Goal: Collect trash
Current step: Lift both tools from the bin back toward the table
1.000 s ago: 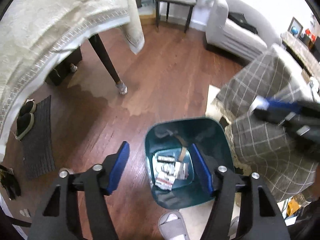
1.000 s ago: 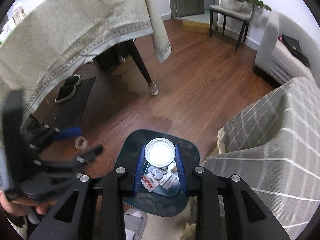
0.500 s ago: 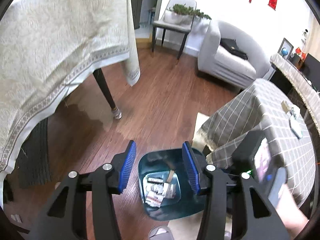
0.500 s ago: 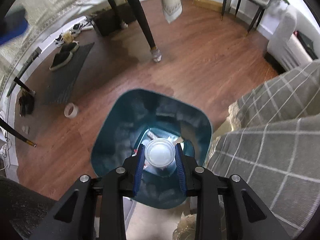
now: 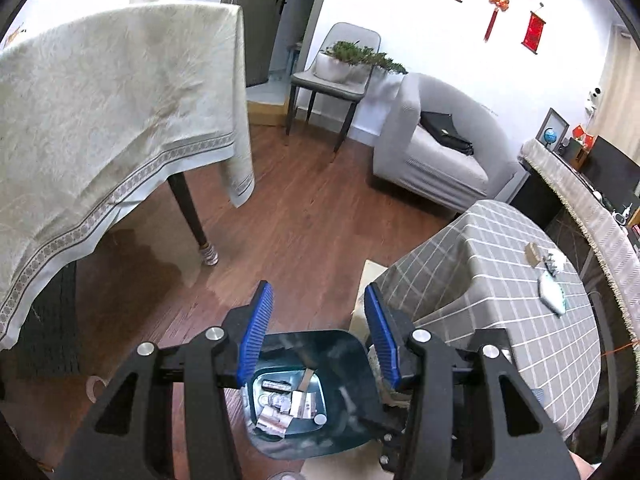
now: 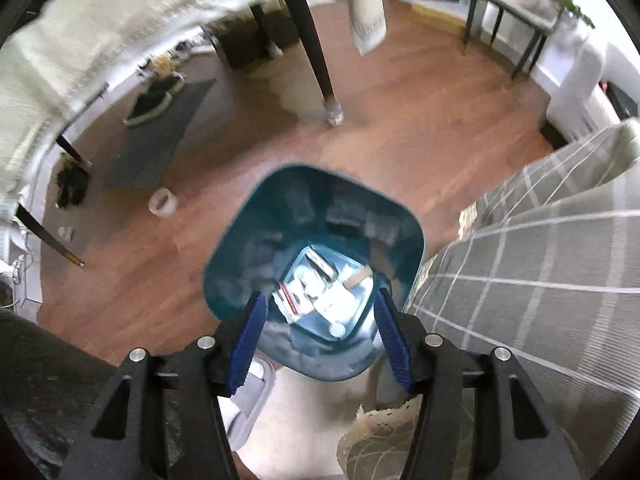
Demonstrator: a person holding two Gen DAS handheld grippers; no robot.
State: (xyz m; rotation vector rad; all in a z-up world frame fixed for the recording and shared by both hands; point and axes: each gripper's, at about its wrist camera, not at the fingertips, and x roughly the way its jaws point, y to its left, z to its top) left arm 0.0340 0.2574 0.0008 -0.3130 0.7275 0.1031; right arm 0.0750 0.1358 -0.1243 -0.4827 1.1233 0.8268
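A teal bin (image 5: 352, 376) stands on the wood floor beside a low table with a grey checked cloth (image 5: 500, 280). Wrappers and paper scraps (image 6: 316, 292) lie at the bin's bottom, along with a small white cup (image 6: 338, 330). My right gripper (image 6: 318, 300) hangs right over the bin (image 6: 272, 232); its jaws are opening and nothing is between them. My left gripper (image 5: 317, 292) is higher, above the bin's far rim, open and empty. More litter (image 5: 552, 296) lies on the checked cloth.
A big table under a cream cloth (image 5: 100, 120) stands at the left, its dark leg (image 5: 192, 216) near the bin. A tape roll (image 6: 163, 202) lies on the floor to the left. A slipper (image 6: 252, 396) sits close to the bin. A grey sofa (image 5: 440, 148) stands beyond.
The right gripper came down over the bin and opened; the white cup it held has left its jaws. The left gripper narrowed, rose and tilted up toward the room.
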